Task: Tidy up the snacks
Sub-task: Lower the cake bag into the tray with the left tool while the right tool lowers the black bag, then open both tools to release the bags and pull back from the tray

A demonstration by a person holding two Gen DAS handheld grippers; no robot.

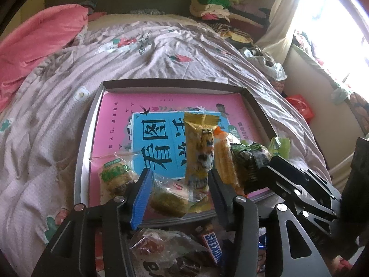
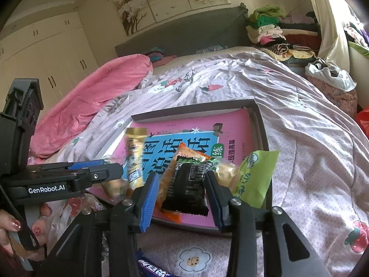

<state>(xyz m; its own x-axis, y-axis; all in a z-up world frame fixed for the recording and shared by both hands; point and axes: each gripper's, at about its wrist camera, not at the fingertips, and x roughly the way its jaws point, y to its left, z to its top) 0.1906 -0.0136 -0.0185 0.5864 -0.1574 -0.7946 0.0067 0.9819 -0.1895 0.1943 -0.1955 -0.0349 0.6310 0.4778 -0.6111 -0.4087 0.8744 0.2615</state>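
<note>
A home bedroom: a rumpled floral quilt (image 2: 288, 124) covers the bed, a grey headboard (image 2: 184, 34) beyond, white wardrobes (image 2: 46, 53) far left, folded clothes (image 2: 267, 23) far right.

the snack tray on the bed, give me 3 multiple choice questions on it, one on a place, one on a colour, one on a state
1. Where is the black snack packet?
A. in the tray
B. on the pink blanket
C. on the clothes pile

2. What colour is the book cover lining the tray?
A. green
B. pink with a blue panel
C. white

3. How does the right gripper stand?
A. shut on the packet
B. open, fingers either side of the packet
C. out of view

Answers:
1 A, it lies on the book inside the tray walls.
2 B, pink border, blue centre.
3 B, gaps show beside both pads.
</note>
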